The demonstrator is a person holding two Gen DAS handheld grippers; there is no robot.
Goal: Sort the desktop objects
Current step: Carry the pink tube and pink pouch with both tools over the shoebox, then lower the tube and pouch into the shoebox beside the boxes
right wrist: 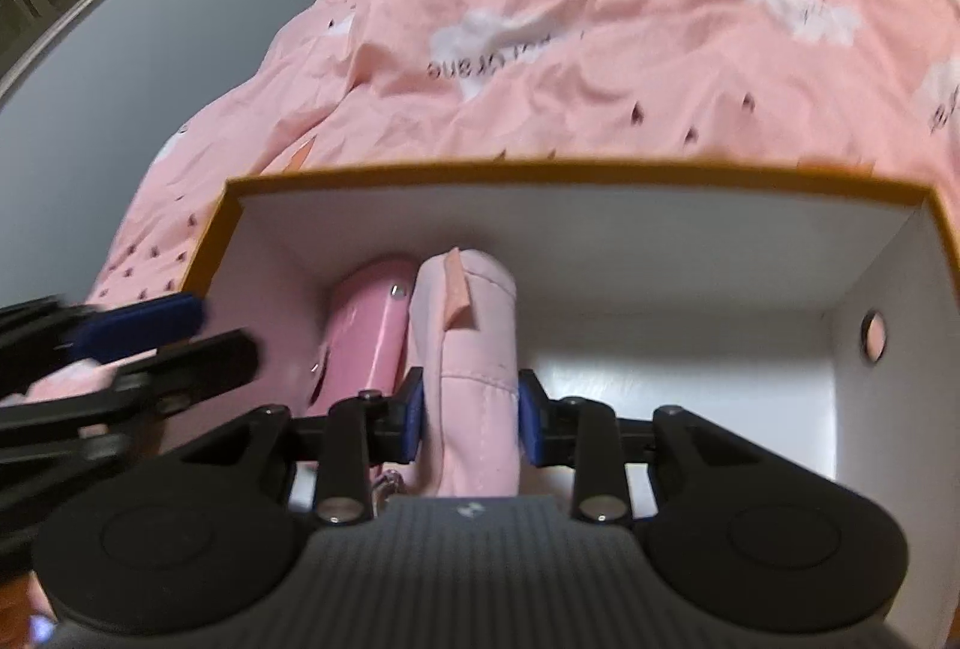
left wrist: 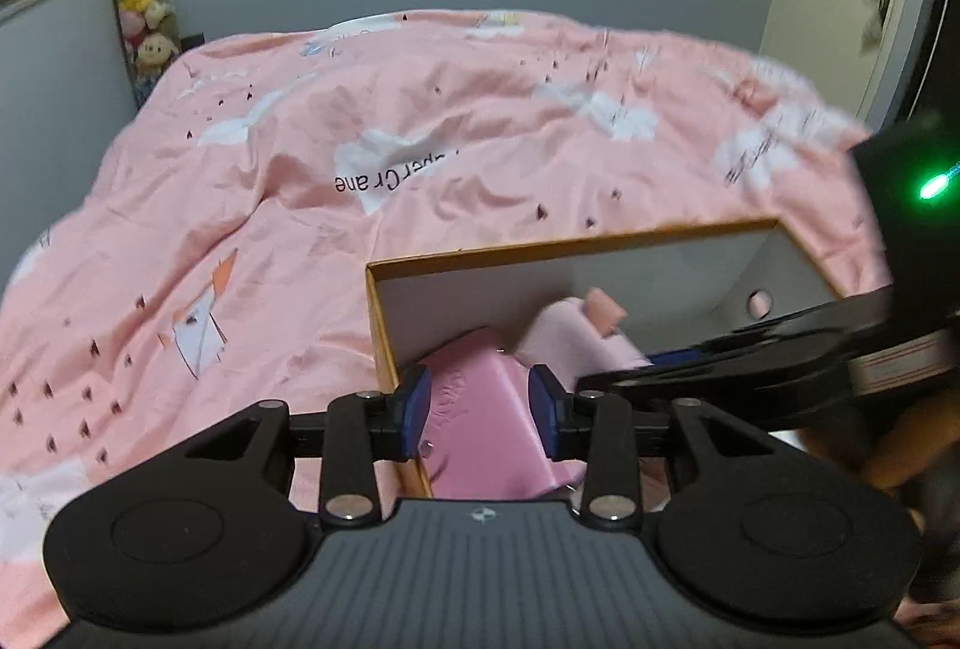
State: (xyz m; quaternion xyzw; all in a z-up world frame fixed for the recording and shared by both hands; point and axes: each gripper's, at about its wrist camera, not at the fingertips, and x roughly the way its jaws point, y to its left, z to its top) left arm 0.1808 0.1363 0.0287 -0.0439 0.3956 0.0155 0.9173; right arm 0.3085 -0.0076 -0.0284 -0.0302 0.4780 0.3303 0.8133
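Right gripper (right wrist: 471,418) pinches the pale pink pouch (right wrist: 465,349) inside the orange-rimmed box (right wrist: 540,172). Only its view shows the glossy pink case (right wrist: 366,337) touching the pouch. Left gripper (left wrist: 480,409) stands parted around a pink item (left wrist: 480,427), pads clear.

"Crane" printed upside down on pink bedcover (left wrist: 312,156)

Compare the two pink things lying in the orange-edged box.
The pink hard case looks glossy and rigid, with small metal studs; the pale pink fabric pouch is matte, soft and stitched.
The case is a deeper pink; the pouch is paler, with a peach tab.
The right gripper straddles the pouch; the left gripper stands around the case with gaps beside its pads.
Both lie side by side in the box, at its left end.
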